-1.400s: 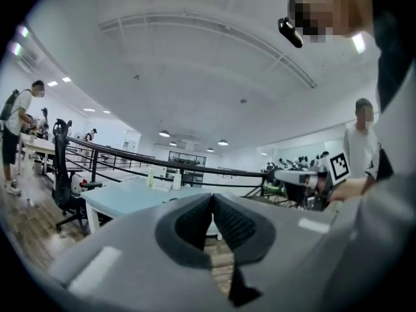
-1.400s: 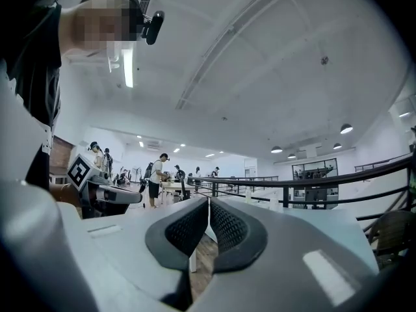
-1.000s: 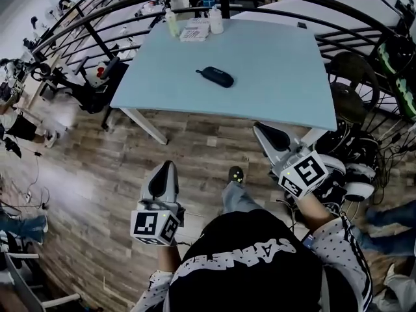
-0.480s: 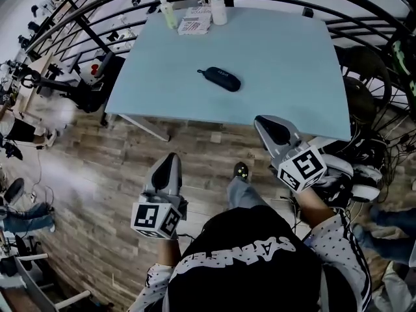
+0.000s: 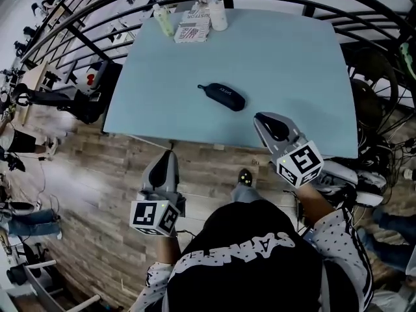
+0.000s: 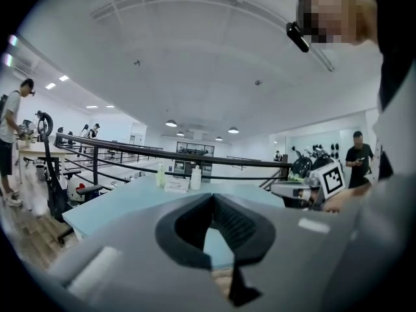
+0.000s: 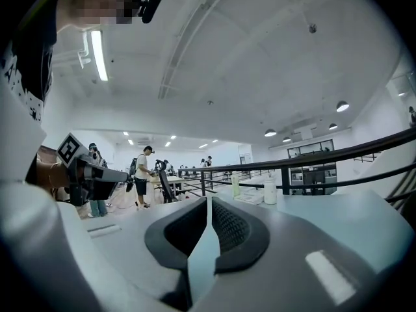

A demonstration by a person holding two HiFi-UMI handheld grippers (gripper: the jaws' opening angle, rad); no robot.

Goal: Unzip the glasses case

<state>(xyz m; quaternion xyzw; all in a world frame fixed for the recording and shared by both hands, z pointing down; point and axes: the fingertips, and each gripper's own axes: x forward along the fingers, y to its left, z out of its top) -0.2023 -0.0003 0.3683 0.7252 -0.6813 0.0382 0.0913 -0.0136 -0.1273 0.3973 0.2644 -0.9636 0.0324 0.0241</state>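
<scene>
A dark oval glasses case (image 5: 223, 96) lies zipped and flat on the light blue table (image 5: 292, 64), a little nearer the front edge than the middle. My left gripper (image 5: 170, 155) (image 6: 211, 197) is over the wooden floor just short of the table's front edge, below and left of the case. Its jaws are shut with nothing in them. My right gripper (image 5: 259, 117) (image 7: 208, 201) reaches over the front edge, right of the case and apart from it. It is shut and empty too. Neither gripper view shows the case.
At the table's far edge stand a greenish bottle (image 5: 162, 21), a white bottle (image 5: 218, 15) and a printed pack (image 5: 193, 31). A black railing (image 5: 84, 18) curves behind the table. Chairs, helmets and cables (image 5: 364, 181) crowd the right side. People stand at the far left.
The person has walked up to the table, so it sits nearer and lower in the head view. Both grippers moved forward with the person; the right one now overlaps the table's front edge.
</scene>
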